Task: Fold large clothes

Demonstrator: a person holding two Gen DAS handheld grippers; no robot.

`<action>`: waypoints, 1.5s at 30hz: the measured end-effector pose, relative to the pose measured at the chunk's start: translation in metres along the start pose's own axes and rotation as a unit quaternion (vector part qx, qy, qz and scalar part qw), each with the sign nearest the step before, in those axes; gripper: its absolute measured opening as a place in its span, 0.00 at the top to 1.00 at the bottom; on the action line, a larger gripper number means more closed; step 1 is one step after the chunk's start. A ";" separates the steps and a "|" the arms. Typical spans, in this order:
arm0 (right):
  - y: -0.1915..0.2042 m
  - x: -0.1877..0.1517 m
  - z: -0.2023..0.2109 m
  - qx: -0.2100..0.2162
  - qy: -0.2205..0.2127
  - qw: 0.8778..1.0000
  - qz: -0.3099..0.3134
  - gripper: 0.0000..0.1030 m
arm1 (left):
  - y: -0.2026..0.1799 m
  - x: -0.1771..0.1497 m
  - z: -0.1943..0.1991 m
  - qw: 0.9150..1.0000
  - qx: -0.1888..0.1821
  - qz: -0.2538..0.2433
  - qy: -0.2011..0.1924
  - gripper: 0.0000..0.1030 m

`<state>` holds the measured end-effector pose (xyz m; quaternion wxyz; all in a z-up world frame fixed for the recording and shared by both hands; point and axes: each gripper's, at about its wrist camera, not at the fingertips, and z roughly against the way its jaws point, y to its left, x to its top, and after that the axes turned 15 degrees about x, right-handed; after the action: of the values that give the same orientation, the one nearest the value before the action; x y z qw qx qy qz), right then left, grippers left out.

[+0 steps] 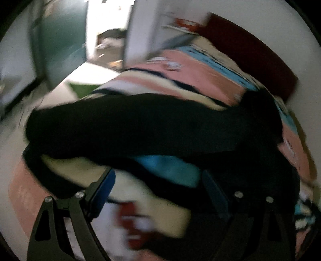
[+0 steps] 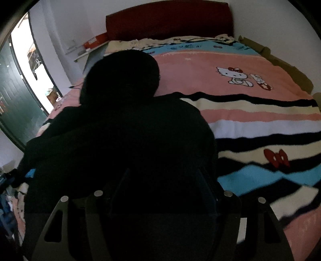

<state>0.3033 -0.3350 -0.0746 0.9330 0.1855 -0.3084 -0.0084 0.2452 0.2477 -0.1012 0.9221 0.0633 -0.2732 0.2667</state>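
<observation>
A bed (image 2: 250, 66) with a striped pink cartoon blanket (image 2: 260, 118) fills the room, its red headboard (image 2: 168, 18) at the far end. A black garment (image 2: 124, 140) sprawls across the blanket's left half (hood toward the headboard). The left gripper (image 1: 158, 190) hangs over the garment's near edge, fingers apart. The right gripper (image 2: 162, 190) is buried in dark cloth; I cannot tell its grip.

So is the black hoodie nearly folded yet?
Partly, it seems. The hoodie lies on the blanket with a sleeve crossed over its body. Both tongs look open: left tongs hover over the blanket, right tongs sit over the hem. Hood still sticks out; folding it up remains.
</observation>
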 end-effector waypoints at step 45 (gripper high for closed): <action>0.027 -0.097 0.101 -0.114 -0.019 0.993 0.033 0.35 | 0.096 0.092 0.011 0.984 -0.099 0.139 -0.046 0.93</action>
<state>0.1640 -0.3317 -0.0454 0.9416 0.0670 -0.3295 -0.0160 0.2551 0.3683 -0.0452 0.8640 -0.0542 -0.3468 0.3609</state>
